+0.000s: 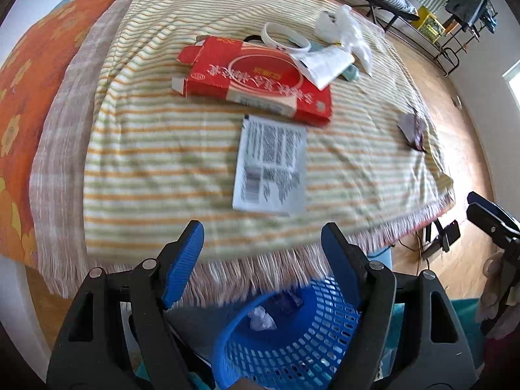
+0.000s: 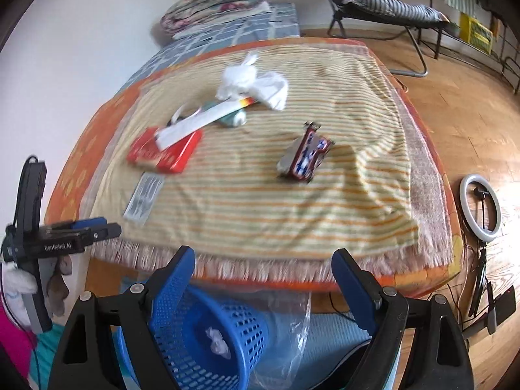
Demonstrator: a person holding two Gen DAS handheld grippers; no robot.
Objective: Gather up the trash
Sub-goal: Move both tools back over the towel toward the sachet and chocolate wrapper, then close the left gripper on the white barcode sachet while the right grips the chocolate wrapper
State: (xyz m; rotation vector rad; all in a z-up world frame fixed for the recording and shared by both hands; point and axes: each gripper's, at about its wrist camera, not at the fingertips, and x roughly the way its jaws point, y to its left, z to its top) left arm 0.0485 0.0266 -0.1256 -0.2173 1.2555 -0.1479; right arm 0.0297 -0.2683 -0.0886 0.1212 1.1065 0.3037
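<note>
Trash lies on a striped blanket (image 1: 156,169) on a bed: a red flat box (image 1: 256,81), a white printed packet (image 1: 271,164), a white paper sheet (image 1: 325,61), a crumpled white plastic bag (image 1: 344,29), a white ring (image 1: 286,37) and a dark snack wrapper (image 2: 305,154). A blue mesh basket (image 1: 292,347) stands on the floor below the bed's edge with crumpled trash inside. My left gripper (image 1: 262,260) is open and empty above the basket. My right gripper (image 2: 262,279) is open and empty, also above the basket (image 2: 208,334).
An orange flowered sheet (image 1: 19,97) lies under the blanket. A clear plastic bag (image 2: 286,331) lies by the basket. A ring light on a stand (image 2: 481,208) is at the right on the wood floor. A folding chair (image 2: 383,6) stands far back.
</note>
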